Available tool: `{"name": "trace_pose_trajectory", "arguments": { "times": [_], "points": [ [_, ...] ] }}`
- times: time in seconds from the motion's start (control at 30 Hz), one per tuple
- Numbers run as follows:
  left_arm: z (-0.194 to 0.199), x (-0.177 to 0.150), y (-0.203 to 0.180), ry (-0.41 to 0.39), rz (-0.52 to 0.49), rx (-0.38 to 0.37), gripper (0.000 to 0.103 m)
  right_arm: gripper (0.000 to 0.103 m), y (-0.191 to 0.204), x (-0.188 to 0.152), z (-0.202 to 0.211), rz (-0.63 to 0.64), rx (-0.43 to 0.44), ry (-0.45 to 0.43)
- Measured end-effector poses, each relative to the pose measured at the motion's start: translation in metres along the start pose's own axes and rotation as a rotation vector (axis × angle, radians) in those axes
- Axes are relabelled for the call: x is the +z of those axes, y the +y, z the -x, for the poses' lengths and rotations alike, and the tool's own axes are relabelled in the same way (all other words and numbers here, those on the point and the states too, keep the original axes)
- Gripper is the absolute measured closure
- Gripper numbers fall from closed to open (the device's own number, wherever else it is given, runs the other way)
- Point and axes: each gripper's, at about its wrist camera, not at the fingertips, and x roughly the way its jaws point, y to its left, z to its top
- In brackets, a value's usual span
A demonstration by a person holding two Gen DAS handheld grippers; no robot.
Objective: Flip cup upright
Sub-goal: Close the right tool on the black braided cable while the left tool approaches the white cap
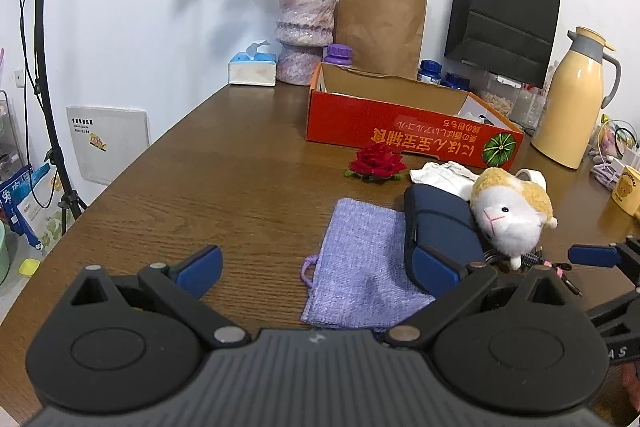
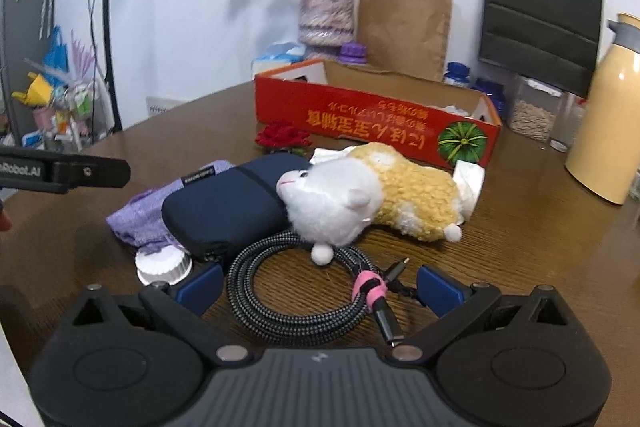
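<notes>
A yellow cup with a bear print sits at the far right of the wooden table, cut off by the frame edge. I cannot tell which way up it stands. My left gripper is open and empty above a purple pouch, well to the left of the cup. My right gripper is open over a coiled braided cable, holding nothing. One of its blue fingertips shows in the left wrist view. The cup does not show in the right wrist view.
A navy case, a plush hamster and a red fabric rose lie mid-table. A red cardboard box stands behind them, with a cream thermos, vase and paper bags along the wall. A white lid lies by the case.
</notes>
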Motion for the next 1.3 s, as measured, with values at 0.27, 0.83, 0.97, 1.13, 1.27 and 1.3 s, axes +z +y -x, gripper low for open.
{"name": "trace_pose_trajectory", "arguments": {
  "times": [0.27,0.83,0.97,1.13,1.27,1.3],
  "points": [
    [-0.002,-0.001,0.002,0.018,0.010,-0.009,0.000,0.000,-0.010,0.011,-0.031,0.030,0.107,0.080],
    [-0.007,-0.003,-0.004,0.048,0.010,-0.021,0.000,0.004,-0.013,0.004,-0.041,0.033,0.142,0.071],
    [-0.007,-0.005,-0.005,0.056,0.009,-0.019,0.000,0.007,-0.012,0.004,-0.038,0.036,0.139,0.059],
    [-0.007,-0.007,-0.005,0.066,0.014,-0.011,0.000,0.009,-0.011,0.002,-0.033,0.039,0.134,0.044],
    [-0.006,-0.008,-0.007,0.073,0.014,-0.013,0.000,0.010,-0.010,-0.002,-0.025,0.042,0.130,0.024],
    [-0.006,-0.008,-0.008,0.076,0.013,-0.017,0.000,0.010,-0.010,-0.003,-0.023,0.044,0.130,0.016]
  ]
}}
